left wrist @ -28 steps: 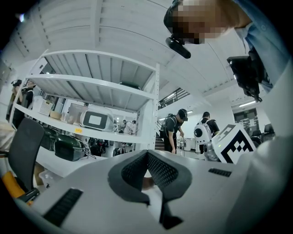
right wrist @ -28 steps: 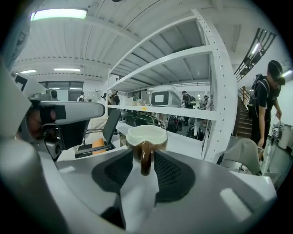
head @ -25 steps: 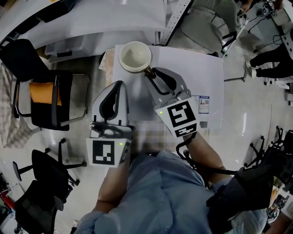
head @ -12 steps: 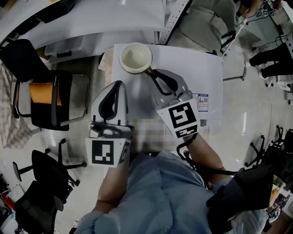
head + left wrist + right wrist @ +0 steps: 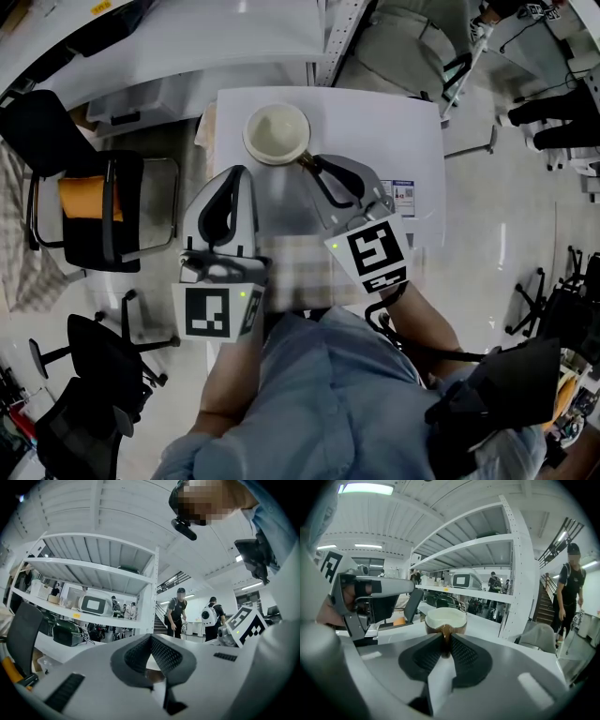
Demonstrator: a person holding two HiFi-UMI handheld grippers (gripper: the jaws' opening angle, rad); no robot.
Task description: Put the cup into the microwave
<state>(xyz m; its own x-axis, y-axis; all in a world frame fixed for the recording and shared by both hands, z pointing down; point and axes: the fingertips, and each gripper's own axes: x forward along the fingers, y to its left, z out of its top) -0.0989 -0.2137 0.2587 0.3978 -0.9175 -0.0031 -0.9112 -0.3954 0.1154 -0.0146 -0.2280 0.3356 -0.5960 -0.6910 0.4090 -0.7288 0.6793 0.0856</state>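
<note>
A cup [image 5: 277, 131], brown outside and cream inside, is over the far left part of a white flat top [image 5: 403, 131]. My right gripper [image 5: 307, 161] is shut on its brown handle; its jaws have just been closing on that handle. In the right gripper view the cup [image 5: 446, 618] sits right beyond the right gripper [image 5: 446, 639]. Whether the cup rests on the top or hangs above it I cannot tell. My left gripper [image 5: 234, 173] is held level beside it on the left, shut and empty; in its own view the left gripper [image 5: 151, 637] has nothing between its pads.
Black office chairs [image 5: 89, 202], one with an orange cushion, stand to the left. White shelving [image 5: 506, 564] carries a white appliance with a dark front [image 5: 465, 580]. A person [image 5: 569, 588] stands at the right by stairs.
The right gripper and the cup have come a little toward me and rightward over the white top. The left gripper has kept still.
</note>
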